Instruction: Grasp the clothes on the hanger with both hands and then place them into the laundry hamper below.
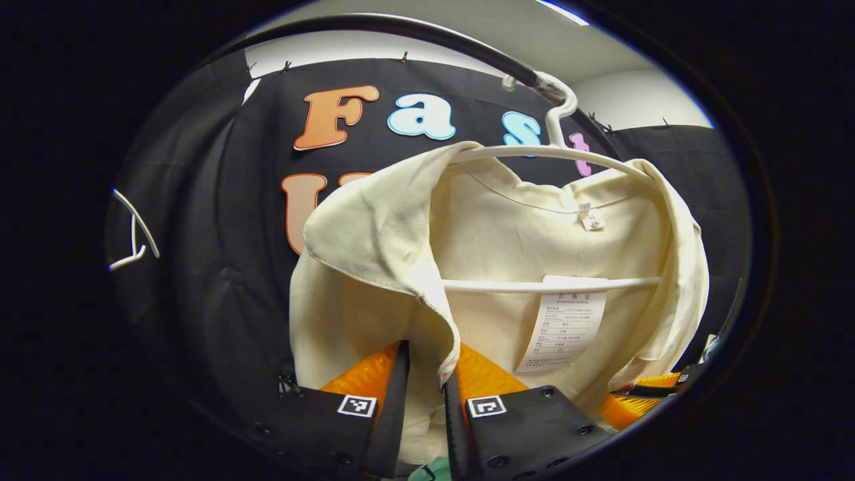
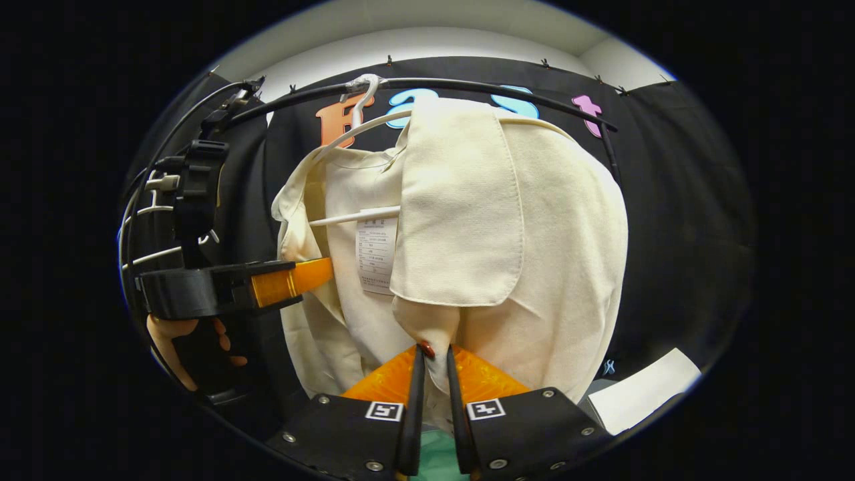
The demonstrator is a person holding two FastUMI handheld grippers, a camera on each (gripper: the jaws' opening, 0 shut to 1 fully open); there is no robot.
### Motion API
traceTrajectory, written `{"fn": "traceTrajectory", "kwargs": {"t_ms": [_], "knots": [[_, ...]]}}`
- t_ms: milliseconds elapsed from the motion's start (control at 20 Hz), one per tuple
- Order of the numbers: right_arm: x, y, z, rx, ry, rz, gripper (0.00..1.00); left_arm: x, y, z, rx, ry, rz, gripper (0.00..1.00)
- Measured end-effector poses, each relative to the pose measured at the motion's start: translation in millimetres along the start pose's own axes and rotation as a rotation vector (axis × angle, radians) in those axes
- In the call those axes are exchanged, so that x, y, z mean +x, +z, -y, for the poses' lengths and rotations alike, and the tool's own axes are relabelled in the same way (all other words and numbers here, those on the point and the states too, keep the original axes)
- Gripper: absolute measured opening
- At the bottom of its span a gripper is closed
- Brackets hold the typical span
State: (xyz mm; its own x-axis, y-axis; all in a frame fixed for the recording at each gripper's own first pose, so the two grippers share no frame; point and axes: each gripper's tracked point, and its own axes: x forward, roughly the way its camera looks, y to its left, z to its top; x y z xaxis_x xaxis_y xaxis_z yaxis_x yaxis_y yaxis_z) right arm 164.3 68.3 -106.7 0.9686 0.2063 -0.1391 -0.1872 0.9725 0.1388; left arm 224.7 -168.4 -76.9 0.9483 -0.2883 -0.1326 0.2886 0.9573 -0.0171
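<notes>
The left gripper (image 1: 427,374) was seen narrowed around the front edge of the cream shirt (image 1: 507,267), cloth lying between its fingers, though firm pressing from both could not be told. The right gripper (image 2: 433,364) was closed to a thin gap on the shirt's other front edge, beside a small dark button (image 2: 425,349). The shirt was hung on a white hanger (image 1: 541,152), which was hooked over a black rail (image 1: 427,30) farther back.
</notes>
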Motion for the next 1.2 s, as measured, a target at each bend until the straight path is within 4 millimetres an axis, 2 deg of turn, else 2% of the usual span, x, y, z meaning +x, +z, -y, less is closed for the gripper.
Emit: {"fn": "traceTrajectory", "kwargs": {"t_ms": [50,100,150,200,250,300,400,500,650,750,950,1200], "knots": [[-0.9,1.5,-2.5,0.002,0.007,0.0,0.17,-1.0,-0.8,-2.3,0.001,0.0,-0.003,0.37],[-0.3,2.8,-3.7,0.001,0.014,0.001,0.13,-1.7,1.3,-11.7,0.013,0.03,-0.004,0.29],[-2.8,5.0,-4.4,-0.002,0.016,0.004,0.13,2.4,-0.3,-7.6,0.013,0.01,-0.008,0.09],[-6.7,7.1,-4.6,-0.008,0.019,0.01,0.13,-0.4,0.3,-2.4,0.012,-0.012,-0.012,0.07],[-10.5,9.6,-5.2,-0.014,0.019,0.016,0.12,-2.5,1.6,0.3,0.009,-0.027,-0.011,0.07],[-13.6,13.0,-4.6,-0.018,0.013,0.023,0.06,-5.0,3.5,2.6,0.011,-0.047,-0.004,0.07],[-18.6,21.9,-1.3,-0.009,0.004,0.038,0.03,-12.2,11.5,4.0,0.032,-0.071,0.022,0.07],[-27.1,30.9,-2.8,0.002,0.018,0.044,0.01,-19.4,17.6,3.1,0.039,-0.072,0.036,0.07],[-40.5,42.6,-1.0,-0.011,0.016,0.05,0.0,-30.7,15.8,-0.9,0.006,-0.072,0.015,0.07],[-55.2,51.6,-1.2,-0.025,0.017,0.061,0.0,-34.0,20.6,-5.7,-0.021,-0.078,0.019,0.07],[-79.9,73.2,0.8,0.0,0.031,0.089,0.0,-49.4,39.0,-24.0,-0.063,-0.052,0.064,0.07],[-103.0,117.6,25.3,-0.026,-0.014,0.165,0.0,-71.1,65.3,-58.5,-0.076,-0.003,0.102,0.06]]}}
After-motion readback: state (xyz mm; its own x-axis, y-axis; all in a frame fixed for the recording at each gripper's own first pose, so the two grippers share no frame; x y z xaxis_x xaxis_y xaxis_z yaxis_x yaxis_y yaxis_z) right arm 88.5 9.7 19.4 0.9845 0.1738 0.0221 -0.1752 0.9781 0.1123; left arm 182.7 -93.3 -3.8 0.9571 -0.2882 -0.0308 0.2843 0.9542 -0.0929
